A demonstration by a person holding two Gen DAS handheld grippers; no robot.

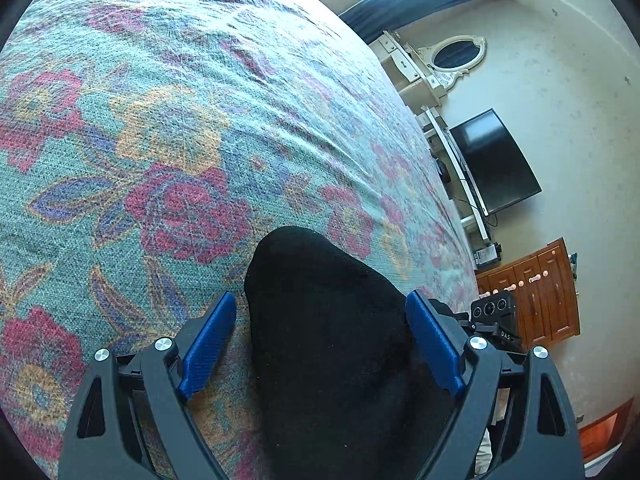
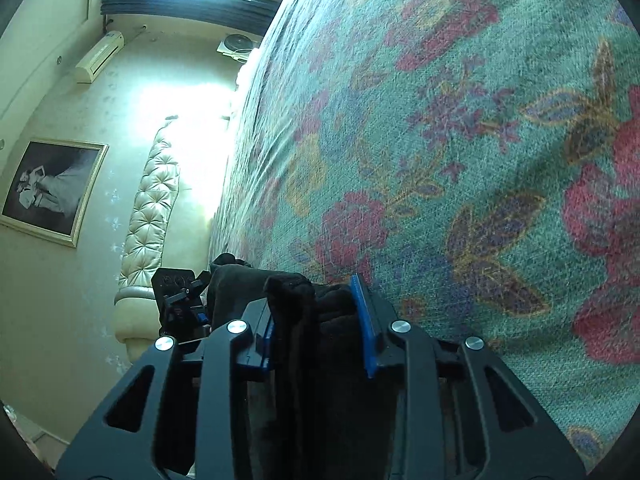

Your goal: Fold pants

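Note:
The black pants point(image 1: 320, 320) lie on a floral bedspread point(image 1: 160, 120). In the left wrist view a rounded fold of the black cloth sits between the blue pads of my left gripper point(image 1: 320, 308), whose jaws stand wide apart and do not press on it. In the right wrist view my right gripper point(image 2: 316, 300) has its blue pads part-way closed around a bunched edge of the pants point(image 2: 292, 292). The other gripper point(image 2: 180, 292) shows to its left, beside the same cloth.
The bedspread point(image 2: 480, 160) fills most of both views. Past the bed's edge stand a TV point(image 1: 496, 160), a wooden cabinet point(image 1: 540, 296) and a white dresser with an oval mirror point(image 1: 456, 56). A tufted headboard point(image 2: 152, 200) and a framed picture point(image 2: 52, 188) are on the other side.

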